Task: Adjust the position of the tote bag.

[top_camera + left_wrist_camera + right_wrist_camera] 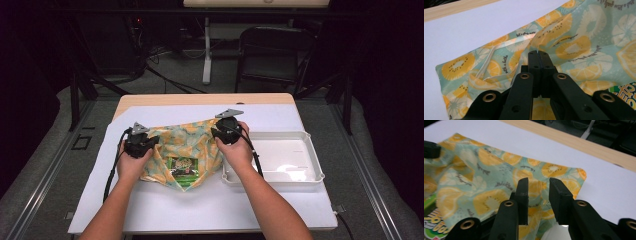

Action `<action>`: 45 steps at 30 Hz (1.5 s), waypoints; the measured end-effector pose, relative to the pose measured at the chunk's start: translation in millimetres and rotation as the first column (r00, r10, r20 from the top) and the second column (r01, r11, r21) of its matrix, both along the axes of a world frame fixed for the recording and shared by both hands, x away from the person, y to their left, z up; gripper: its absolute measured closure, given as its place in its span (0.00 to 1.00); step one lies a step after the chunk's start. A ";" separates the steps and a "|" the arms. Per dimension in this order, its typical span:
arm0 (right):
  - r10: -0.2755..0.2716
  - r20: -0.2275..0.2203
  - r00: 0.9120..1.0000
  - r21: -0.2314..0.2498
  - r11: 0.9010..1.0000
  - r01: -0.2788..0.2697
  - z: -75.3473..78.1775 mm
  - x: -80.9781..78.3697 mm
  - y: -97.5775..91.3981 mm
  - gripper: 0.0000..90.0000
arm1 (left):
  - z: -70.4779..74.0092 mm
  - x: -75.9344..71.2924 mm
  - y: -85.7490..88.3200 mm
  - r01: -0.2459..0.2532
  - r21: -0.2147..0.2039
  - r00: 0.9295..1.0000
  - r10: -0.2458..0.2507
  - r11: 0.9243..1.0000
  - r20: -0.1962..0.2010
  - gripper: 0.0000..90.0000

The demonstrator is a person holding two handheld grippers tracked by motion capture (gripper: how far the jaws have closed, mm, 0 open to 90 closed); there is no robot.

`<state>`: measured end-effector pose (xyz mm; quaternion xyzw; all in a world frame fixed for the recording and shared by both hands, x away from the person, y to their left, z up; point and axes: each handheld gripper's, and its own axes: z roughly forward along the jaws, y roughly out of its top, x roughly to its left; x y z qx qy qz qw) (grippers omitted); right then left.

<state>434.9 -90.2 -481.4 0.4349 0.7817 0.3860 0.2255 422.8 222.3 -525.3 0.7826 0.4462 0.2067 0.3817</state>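
Both hands are at the fruit-print bag [187, 145], which lies crumpled in the middle of the white sheet on the desk [200, 99], and the work in hand looks like holding its mouth open to get at what is inside. The left hand-held gripper [537, 53] has its jaws pressed together on a raised fold of the bag's fabric, pinching it up off the sheet. The right hand-held gripper [538, 185] stands over the bag's far corner with its jaws parted and fabric showing in the gap between them, though the pads do not seem to press on it. A green snack packet [183, 167] sits in the bag's open mouth on the near side, half covered by the cloth. Just to the right, touching the right hand's side of the bag, waits a white plastic tray [305, 135] with nothing in it. The next move, I'd judge, needs the right jaws to settle on cloth or packet while the left keeps the fold taut.
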 end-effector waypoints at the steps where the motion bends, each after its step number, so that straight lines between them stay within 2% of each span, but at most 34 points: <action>1: 0.006 0.011 1.000 0.002 1.000 -0.006 3.0 -2.9 0.1 0.76 | 0.9 -0.5 0.2 0.002 0.000 1.000 -0.002 1.000 -0.005 1.00; 5: 0.030 0.054 0.998 -0.001 1.000 -0.030 14.2 -15.0 3.2 0.74 | 2.6 -1.7 0.1 0.007 0.000 1.000 -0.007 1.000 0.004 1.00; 9: 0.070 0.070 0.995 0.006 0.997 -0.071 19.3 -25.2 11.7 0.73 | 3.7 -2.6 0.1 0.002 -0.002 1.000 -0.002 1.000 0.010 0.99; 16: 0.150 0.057 0.987 -0.033 0.988 -0.149 18.2 -37.9 30.4 0.70 | 3.3 -2.0 2.5 -0.007 -0.006 1.000 0.007 1.000 0.003 0.99; 21: 0.186 0.038 0.982 -0.082 0.980 -0.183 8.1 -39.7 44.3 0.70 | 3.2 -2.0 2.9 -0.003 -0.003 1.000 0.003 1.000 0.002 0.98; 24: 0.200 0.013 0.980 -0.116 0.973 -0.198 1.4 -38.6 49.9 0.74 | 3.0 -2.4 1.7 0.002 -0.007 1.000 -0.002 1.000 0.006 0.98; 28: 0.200 -0.022 0.980 -0.176 0.964 -0.201 -5.8 -37.0 52.9 0.83 | 3.8 -3.2 0.9 0.013 -0.007 1.000 -0.013 1.000 0.008 0.97; 30: 0.196 -0.030 0.980 -0.192 0.961 -0.199 -8.8 -35.3 52.1 0.87 | 3.7 -3.4 0.5 0.015 -0.008 1.000 -0.015 1.000 0.013 0.97; 36: 0.166 -0.065 0.984 -0.219 0.960 -0.176 -17.0 -30.1 45.9 0.97 | 3.2 -3.6 0.4 0.013 -0.010 1.000 -0.013 1.000 0.009 0.97; 41: 0.146 -0.088 0.985 -0.225 0.961 -0.163 -22.9 -27.1 40.2 0.99 | 3.3 -3.7 0.4 0.025 -0.006 1.000 -0.024 1.000 0.011 0.96; 43: 0.149 -0.092 0.985 -0.219 0.961 -0.166 -23.5 -27.0 38.8 0.96 | 3.3 -3.8 -0.1 0.026 -0.005 1.000 -0.026 1.000 0.012 0.95; 44: 0.150 -0.083 0.985 -0.199 0.966 -0.164 -24.0 -27.7 38.9 0.93 | 3.5 -4.1 -0.4 0.028 -0.003 1.000 -0.028 1.000 0.009 0.95; 45: 0.160 -0.080 0.984 -0.195 0.965 -0.173 -23.1 -28.3 38.9 0.91 | 3.0 -4.3 -1.3 0.026 -0.007 1.000 -0.026 1.000 0.012 0.95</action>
